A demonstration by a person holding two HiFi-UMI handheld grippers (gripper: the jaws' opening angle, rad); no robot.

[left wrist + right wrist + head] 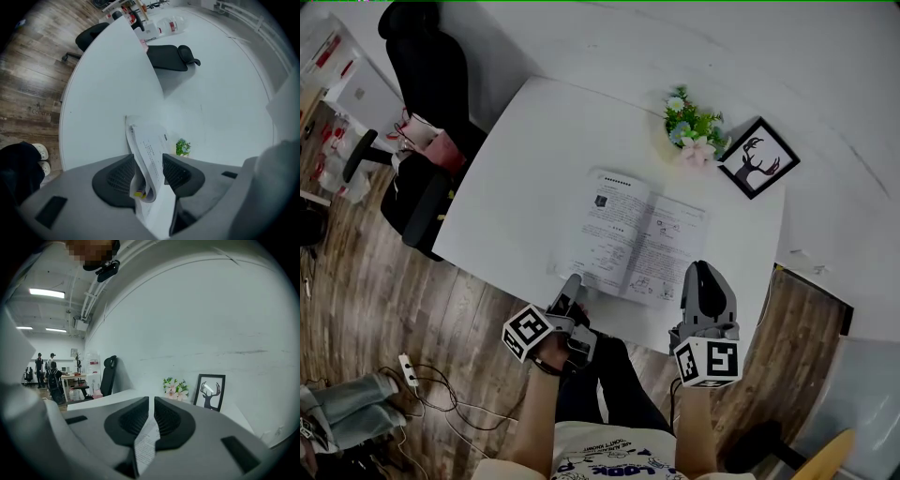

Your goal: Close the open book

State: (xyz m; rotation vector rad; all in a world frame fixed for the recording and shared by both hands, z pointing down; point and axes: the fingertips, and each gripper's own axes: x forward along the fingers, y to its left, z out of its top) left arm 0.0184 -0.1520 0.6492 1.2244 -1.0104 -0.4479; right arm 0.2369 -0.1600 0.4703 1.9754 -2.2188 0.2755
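Observation:
The open book lies flat in the middle of the white table, printed pages up. My left gripper is at its near left corner. In the left gripper view a curled bunch of left-hand pages stands between the jaws of the left gripper. These pages lean on the left pad, and a gap shows at the right pad. My right gripper rests at the book's near right edge. In the right gripper view the right gripper has its jaws almost together, with a right-hand page pinched between them.
A small pot of flowers and a framed deer picture stand at the table's far right, behind the book. A black office chair stands off the table's left side. The table's near edge runs just under both grippers.

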